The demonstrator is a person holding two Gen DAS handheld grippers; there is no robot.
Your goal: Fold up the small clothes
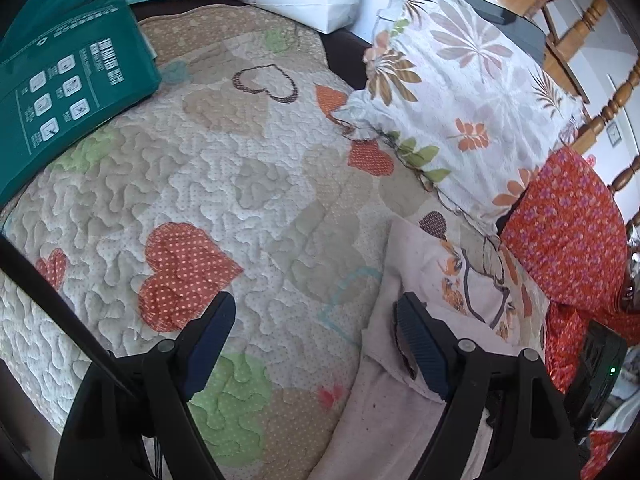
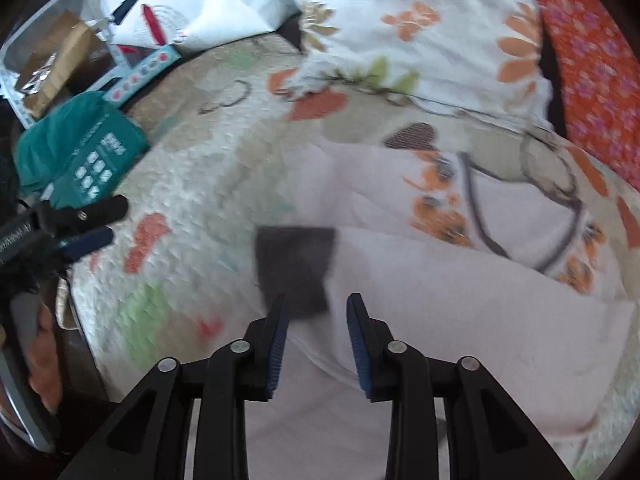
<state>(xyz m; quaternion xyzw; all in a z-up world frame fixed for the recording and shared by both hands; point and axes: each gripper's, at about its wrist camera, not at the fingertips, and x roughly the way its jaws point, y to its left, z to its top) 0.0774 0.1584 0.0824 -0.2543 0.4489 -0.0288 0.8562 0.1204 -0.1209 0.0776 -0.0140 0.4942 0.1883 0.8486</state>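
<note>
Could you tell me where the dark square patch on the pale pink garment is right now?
In the right wrist view, the dark patch sits on the pale pink garment, just ahead of the right gripper.

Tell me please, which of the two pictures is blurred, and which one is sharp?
Left wrist view: sharp, the stitching of the quilt reads clearly, with only fisheye bending at the edges. Right wrist view: smeared by motion, the pale garment and its dark patch look soft.

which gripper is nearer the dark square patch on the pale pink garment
Right. The right gripper hovers directly over the dark square patch on the pale pink garment, jaws parted. The left gripper sits off to the left over the heart-patterned quilt.
</note>
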